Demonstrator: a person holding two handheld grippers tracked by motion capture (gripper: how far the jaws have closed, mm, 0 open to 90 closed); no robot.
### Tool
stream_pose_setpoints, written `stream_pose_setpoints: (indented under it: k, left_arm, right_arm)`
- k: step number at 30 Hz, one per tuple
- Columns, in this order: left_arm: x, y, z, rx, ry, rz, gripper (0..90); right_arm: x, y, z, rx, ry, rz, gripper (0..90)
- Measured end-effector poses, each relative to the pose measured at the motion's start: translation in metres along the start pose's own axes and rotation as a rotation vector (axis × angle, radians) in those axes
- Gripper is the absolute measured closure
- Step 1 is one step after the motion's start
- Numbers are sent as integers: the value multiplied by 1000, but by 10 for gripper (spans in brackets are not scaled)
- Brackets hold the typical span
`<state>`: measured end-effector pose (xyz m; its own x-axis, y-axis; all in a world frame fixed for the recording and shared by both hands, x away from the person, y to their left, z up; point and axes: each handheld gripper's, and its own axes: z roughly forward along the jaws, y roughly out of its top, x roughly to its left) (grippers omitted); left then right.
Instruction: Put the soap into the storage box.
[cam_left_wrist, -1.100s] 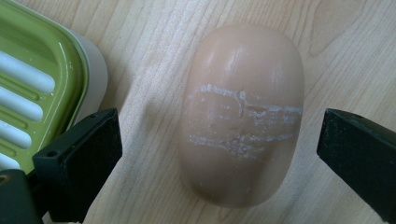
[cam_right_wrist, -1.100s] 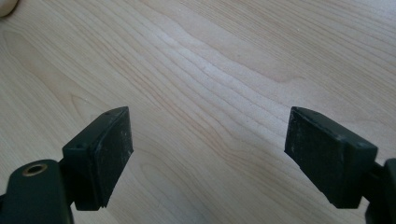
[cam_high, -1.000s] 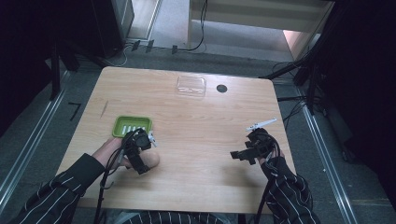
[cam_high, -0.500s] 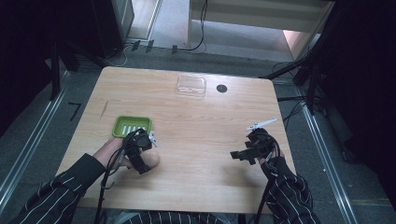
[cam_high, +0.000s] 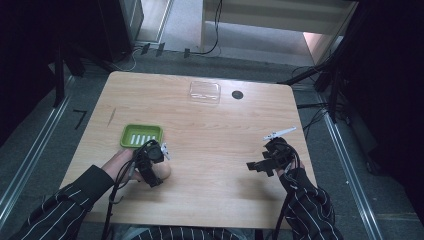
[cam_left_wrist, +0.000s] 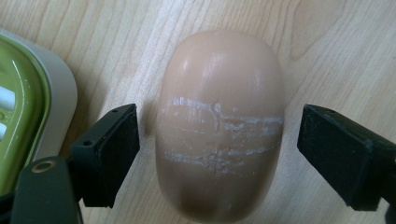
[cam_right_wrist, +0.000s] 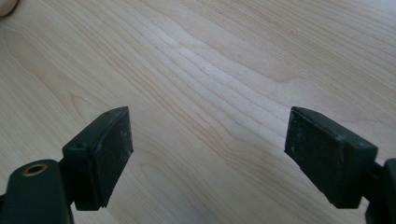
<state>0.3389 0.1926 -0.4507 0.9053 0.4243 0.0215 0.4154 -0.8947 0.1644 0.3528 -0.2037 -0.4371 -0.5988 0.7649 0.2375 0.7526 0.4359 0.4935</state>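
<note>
Beige, smooth, oval soap, one bar, scratched white across its middle, lies on pale wood-grain table beside one green dish. Left gripper straddles it, jaws closing, gaps visible; right gripper gapes, empty.

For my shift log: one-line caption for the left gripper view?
Left gripper, its jaws just closing, straddles a beige soap bar without touching, beside the green soap dish.

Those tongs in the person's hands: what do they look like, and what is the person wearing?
Both the left tongs and right tongs are black, each ending in two blocky, matte black pads. A brass-coloured ring is set in the left arm of each. Black cables trail back along the forearms. The sleeves are dark with thin white stripes.
</note>
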Motion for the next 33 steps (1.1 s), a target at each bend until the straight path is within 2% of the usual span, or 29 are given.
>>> stream_pose_setpoints:
  k: [6,8,14,18,27,33]
  left_arm:
    - [0,0,1,-5,2,4,167]
    - [-1,0,1,-4,-1,6,216]
    - [-4,1,3,4,5,16,275]
    - [-4,0,3,10,24,20,326]
    - [-3,-1,3,6,16,24,330]
    - [-2,-1,4,-2,11,8,333]
  right_arm:
    - [0,0,0,0,1,-1,160]
    - [0,0,0,0,0,0,160]
    - [0,0,0,1,0,1,160]
    - [0,0,0,-1,2,-1,160]
    - [0,0,0,-1,3,0,160]
    - [1,0,0,-1,2,5,160]
